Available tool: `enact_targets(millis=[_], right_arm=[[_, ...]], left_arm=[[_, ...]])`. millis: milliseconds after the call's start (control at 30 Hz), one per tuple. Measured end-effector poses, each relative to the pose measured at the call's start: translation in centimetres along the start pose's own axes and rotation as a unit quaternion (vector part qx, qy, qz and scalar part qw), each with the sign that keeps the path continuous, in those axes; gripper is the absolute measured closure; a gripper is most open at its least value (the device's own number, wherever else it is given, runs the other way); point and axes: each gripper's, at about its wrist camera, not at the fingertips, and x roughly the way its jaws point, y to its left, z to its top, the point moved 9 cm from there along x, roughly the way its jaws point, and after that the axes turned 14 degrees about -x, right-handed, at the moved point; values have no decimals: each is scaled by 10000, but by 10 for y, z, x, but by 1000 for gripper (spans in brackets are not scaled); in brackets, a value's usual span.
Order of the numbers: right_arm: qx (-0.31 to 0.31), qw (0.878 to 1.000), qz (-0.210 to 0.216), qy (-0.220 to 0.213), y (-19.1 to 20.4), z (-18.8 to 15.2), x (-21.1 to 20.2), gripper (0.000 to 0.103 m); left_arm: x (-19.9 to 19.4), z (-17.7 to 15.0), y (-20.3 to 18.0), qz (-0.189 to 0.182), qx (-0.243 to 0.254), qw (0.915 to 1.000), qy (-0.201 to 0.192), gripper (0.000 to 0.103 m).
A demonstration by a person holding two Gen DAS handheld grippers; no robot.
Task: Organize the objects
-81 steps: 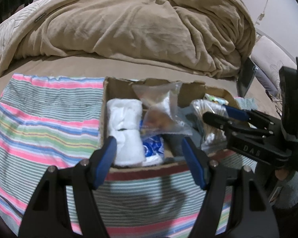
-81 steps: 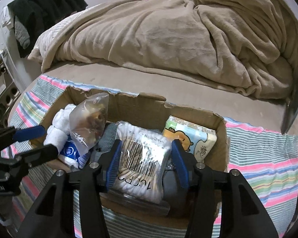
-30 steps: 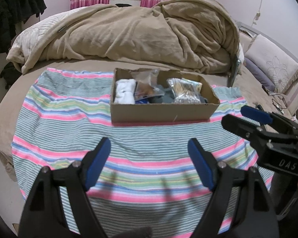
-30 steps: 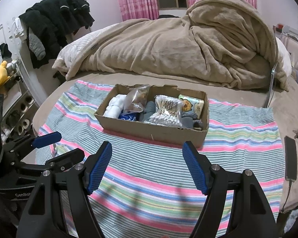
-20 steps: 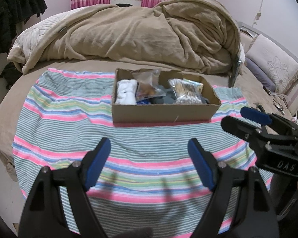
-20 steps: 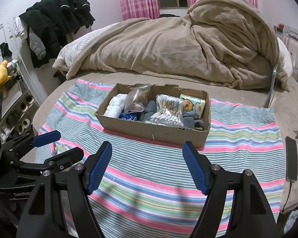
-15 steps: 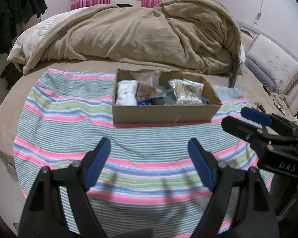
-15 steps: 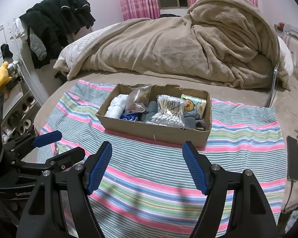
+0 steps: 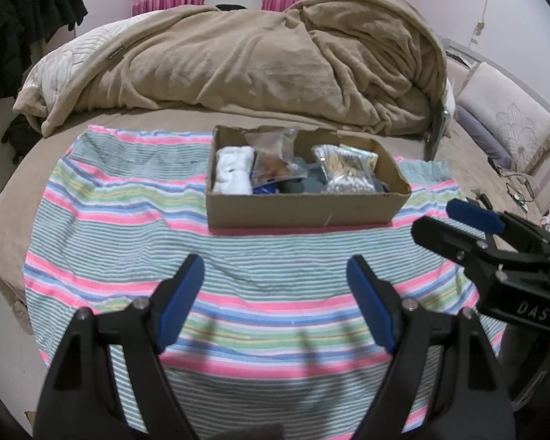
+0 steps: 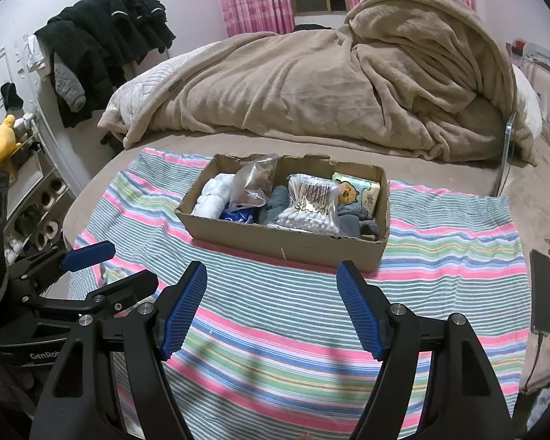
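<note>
Left wrist view shows the left gripper (image 9: pixel 275 300) with its blue-padded jaws spread wide and nothing between them, hovering over a striped pink, green and blue cloth (image 9: pixel 128 220); the right gripper (image 10: pixel 271 308) is likewise spread and empty, and appears at the right edge of the left view. Well beyond both claws, an open brown cardboard box (image 9: pixel 300 209) sits on the cloth; inside it, from left to right, lie a rolled white towel (image 9: pixel 234 174), a clear plastic bag with brownish contents (image 9: pixel 275 163), a clear packet of cotton swabs with a barcode label (image 10: pixel 310 207) and a small tissue pack printed with a cartoon bear (image 10: pixel 355 192); grey fabric (image 10: pixel 275 205) fills the gaps between them. Behind the box a rumpled tan fleece blanket (image 9: pixel 260 69) is heaped across the bed; a dark phone on a cable (image 10: pixel 541 297) rests on the bed to the right of the cloth.
</note>
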Motion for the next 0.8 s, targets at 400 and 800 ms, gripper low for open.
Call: enact_targets(millis=[400,800], right_arm=[[1,10000,-4,-7,0,0,0,27],[2,10000,-3,0,-2,-1,1,27]], left_arm=[[0,1,0,5,-1,10000,3,22],[0,4,1,-1,-21,10000,1,22]])
